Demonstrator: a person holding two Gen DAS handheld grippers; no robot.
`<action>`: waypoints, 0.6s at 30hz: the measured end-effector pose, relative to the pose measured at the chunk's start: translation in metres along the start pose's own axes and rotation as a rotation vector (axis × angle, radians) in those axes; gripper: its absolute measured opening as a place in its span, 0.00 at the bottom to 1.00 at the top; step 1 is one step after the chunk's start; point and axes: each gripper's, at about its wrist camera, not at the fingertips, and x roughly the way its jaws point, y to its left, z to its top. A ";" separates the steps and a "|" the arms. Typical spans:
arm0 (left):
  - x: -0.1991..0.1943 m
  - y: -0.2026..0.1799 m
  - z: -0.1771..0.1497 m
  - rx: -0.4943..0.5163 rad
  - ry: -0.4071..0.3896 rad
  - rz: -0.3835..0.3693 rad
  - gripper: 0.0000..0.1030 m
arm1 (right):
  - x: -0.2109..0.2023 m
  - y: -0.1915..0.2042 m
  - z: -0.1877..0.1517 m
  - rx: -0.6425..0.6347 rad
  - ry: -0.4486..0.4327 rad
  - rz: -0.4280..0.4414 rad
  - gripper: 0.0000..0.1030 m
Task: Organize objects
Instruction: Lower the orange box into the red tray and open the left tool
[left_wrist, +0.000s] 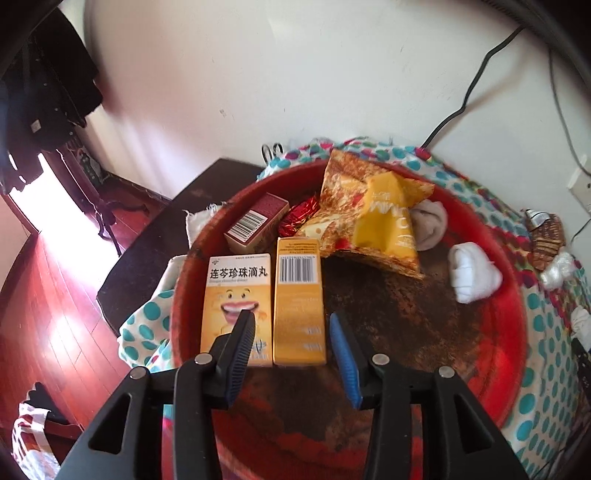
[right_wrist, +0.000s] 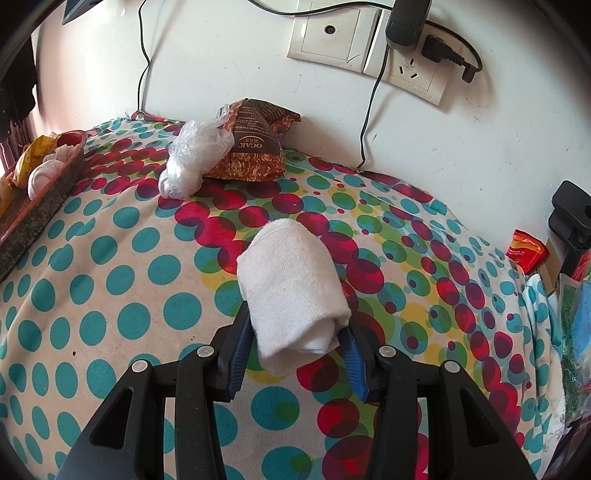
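two yellow boxes lie side by side at the lower left of a round red tray (left_wrist: 513, 332) in the left wrist view: a yellow medicine box (left_wrist: 236, 295) with a cartoon face and printed characters, and just right of it a yellow barcode box (left_wrist: 298, 295), the two touching or nearly so. the left gripper (left_wrist: 291, 319) hangs over the near end of the barcode box with its jaws spread wider than the box, the pads clear of it; the left finger overlaps the face box in the picture. further up the tray sit a dark red box (left_wrist: 256, 221) showing a barcode, a red foil wrapper (left_wrist: 297, 218), a large yellow snack bag (left_wrist: 373, 218), a beige sock roll (left_wrist: 430, 221) and, at centre right, a white sock roll (left_wrist: 472, 271). the tray rests on a polka-dot cloth (left_wrist: 546, 332) over the surface.

in the right wrist view, the right gripper (right_wrist: 299, 332) clamps a rolled white sock (right_wrist: 291, 291) at the centre of the frame, both blue pads pressing its near end, the roll sticking forward over the dotted cloth (right_wrist: 110, 277). at the upper centre, against the wall, a brown snack bag (right_wrist: 255, 147) lies with a crumpled clear plastic bag (right_wrist: 192, 158) touching its left side. the tray's edge (right_wrist: 44, 195) shows at the upper left. wall sockets (right_wrist: 369, 44) with a plugged charger sit at the top right.
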 end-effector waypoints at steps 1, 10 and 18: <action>-0.010 -0.002 -0.005 -0.003 -0.026 -0.009 0.42 | 0.000 0.001 0.000 0.001 0.000 0.002 0.41; -0.068 -0.056 -0.071 0.092 -0.205 -0.132 0.54 | 0.000 -0.001 0.002 0.012 0.001 0.030 0.44; -0.074 -0.097 -0.103 0.228 -0.249 -0.197 0.54 | -0.001 0.000 0.002 0.010 0.003 0.027 0.46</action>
